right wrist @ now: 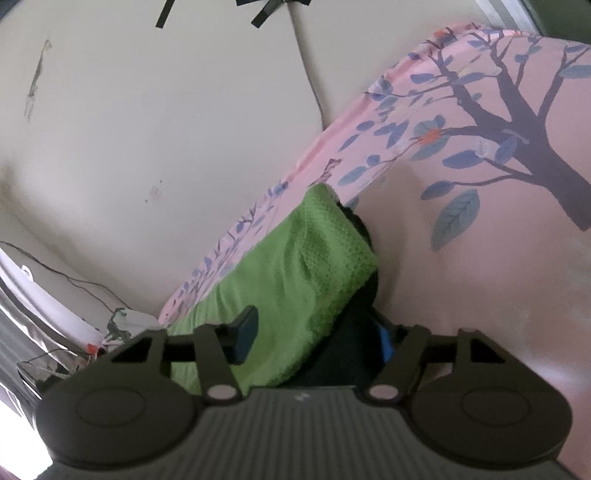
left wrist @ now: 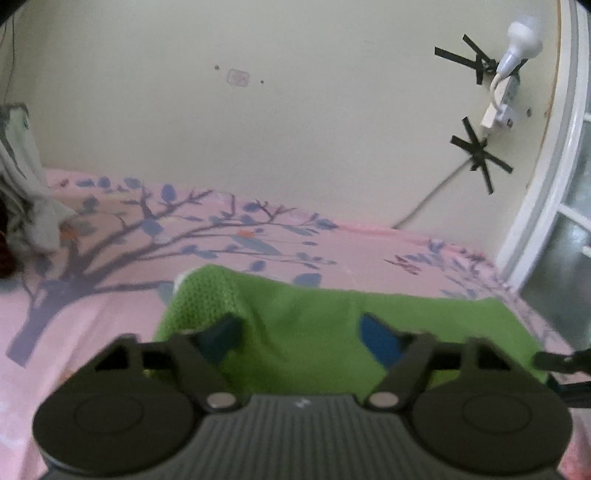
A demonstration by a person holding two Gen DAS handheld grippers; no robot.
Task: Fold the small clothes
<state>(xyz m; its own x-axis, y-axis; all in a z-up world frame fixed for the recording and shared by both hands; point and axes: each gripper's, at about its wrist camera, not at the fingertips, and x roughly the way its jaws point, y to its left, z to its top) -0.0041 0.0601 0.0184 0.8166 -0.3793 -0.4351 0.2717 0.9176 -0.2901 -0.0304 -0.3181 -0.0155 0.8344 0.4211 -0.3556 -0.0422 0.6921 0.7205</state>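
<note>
- Reference landmark: the green knit garment, which lies on the pink tree-print bedsheet close to the wall.
- Far left of the garment, at the edge of the bed, a heap of pale clothes stands well apart from it.
- The garment's left end is raised in a rounded fold. A white edge shows at the top of that fold.
- The left gripper straddles the near part of the garment. Its left blue pad touches the raised fold, and its right blue pad lies against the flat cloth. The jaws stand about half apart with cloth between them. Whether they clamp the cloth cannot be determined.
- Above and right of the garment, a white light bulb and its cable are fixed to the wall with crossed black tape.
- Right of the garment stands a white window frame.
- In the right wrist view, the right gripper sits at the near end of the garment. One pad rests on the green cloth, and the other is half hidden behind a dark, unidentified mass beneath the cloth. Grip state cannot be determined.
</note>
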